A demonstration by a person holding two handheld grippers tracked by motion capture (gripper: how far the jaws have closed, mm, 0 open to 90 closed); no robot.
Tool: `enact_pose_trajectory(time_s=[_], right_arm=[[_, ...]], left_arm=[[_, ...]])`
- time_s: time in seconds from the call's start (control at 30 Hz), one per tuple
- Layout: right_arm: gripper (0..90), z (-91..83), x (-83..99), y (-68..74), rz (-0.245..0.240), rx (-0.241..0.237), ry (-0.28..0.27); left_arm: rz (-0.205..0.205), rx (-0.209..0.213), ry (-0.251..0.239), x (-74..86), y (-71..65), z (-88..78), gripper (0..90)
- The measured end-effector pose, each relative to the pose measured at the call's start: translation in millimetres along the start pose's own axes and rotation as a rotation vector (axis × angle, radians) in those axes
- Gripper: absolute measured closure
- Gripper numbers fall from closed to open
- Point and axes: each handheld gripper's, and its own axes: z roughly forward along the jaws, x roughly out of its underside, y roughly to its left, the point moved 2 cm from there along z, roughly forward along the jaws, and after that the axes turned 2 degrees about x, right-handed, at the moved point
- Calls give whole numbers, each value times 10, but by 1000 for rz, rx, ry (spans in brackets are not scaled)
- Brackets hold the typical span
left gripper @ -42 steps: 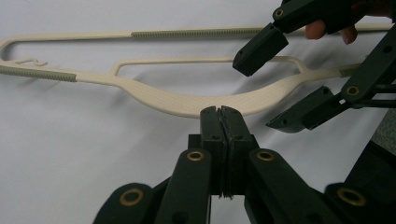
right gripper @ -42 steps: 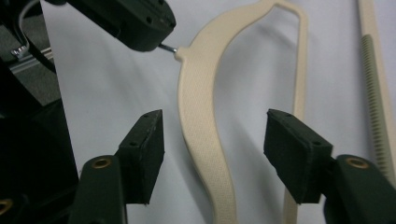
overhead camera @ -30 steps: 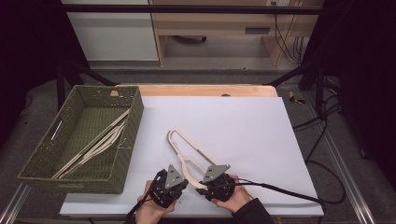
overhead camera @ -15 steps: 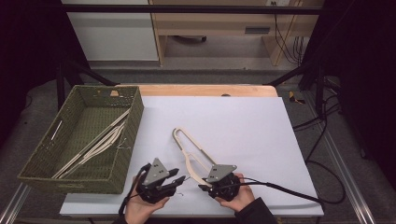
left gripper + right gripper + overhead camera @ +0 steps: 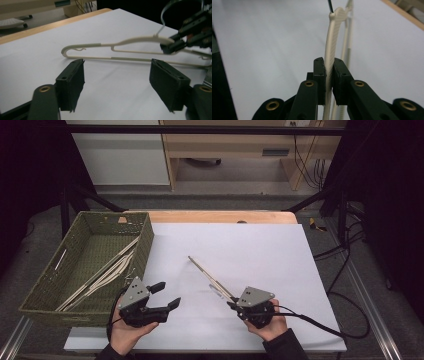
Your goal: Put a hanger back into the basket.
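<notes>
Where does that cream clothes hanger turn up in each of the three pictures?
High view: hanger is edge-on at lower centre, running up-left from the right hand-held gripper.
Left gripper view: hanger stretches across the middle, pinched at right.
Right gripper view: hanger rises from the shut jaws, centre.
Shared landmark: the white table sheet.

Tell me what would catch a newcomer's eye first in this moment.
The cream hanger pinched between the shut jaws of the right gripper, lifted edge-on over the white table. Beside it the left gripper stands open with nothing between its jaws. At far left, a green basket holds more hangers.
</notes>
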Motion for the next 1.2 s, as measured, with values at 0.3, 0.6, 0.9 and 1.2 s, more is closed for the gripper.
enact_pose_trajectory(time_s=[0.3, 0.6, 0.9, 1.2], right_arm=[[869, -166, -14, -137, 19, -4, -54], [870, -149, -119, 40, -16, -176, -89], [869, -103, -158, 173, -52, -285, -77], [833, -89, -159, 167, -49, -280, -77]], left_arm=[[46, 67, 60, -38, -52, 152, 184], [160, 158, 137, -131, -231, 442, 225], [264, 220, 222, -89, -361, 608, 562], [328, 220, 262, -77, -398, 564, 716]])
